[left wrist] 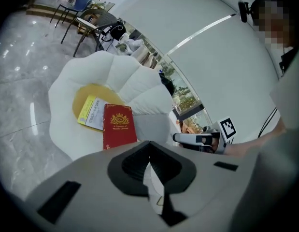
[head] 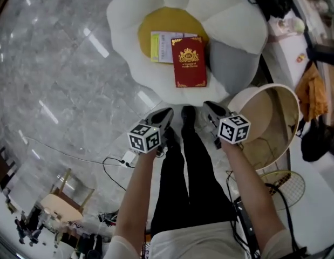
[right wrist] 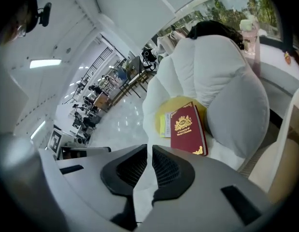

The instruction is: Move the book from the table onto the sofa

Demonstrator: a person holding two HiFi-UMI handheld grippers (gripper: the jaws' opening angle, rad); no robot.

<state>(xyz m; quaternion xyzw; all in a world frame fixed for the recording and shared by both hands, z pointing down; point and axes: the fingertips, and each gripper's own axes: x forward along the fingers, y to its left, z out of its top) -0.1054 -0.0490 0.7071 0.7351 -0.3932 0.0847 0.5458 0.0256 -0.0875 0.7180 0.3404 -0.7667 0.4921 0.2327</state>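
Note:
The red book [head: 189, 61] lies flat on the white flower-shaped sofa [head: 140, 15], half on its yellow centre, next to a yellow-and-white booklet [head: 161, 46]. The same book shows in the left gripper view [left wrist: 119, 125] and in the right gripper view [right wrist: 187, 128]. My left gripper [head: 165, 114] and right gripper [head: 210, 108] are held side by side above the floor, short of the sofa's near edge and apart from the book. In their own views the left gripper [left wrist: 149, 151] and the right gripper [right wrist: 149, 158] each have their jaws together with nothing between them.
A grey cushion [head: 231, 63] rests on the sofa right of the book. A round light-wood tub table [head: 274, 123] stands at the right, with a racket [head: 285, 185] by it. Cables [head: 110, 163] run over the marble floor at the left. The person's legs are below the grippers.

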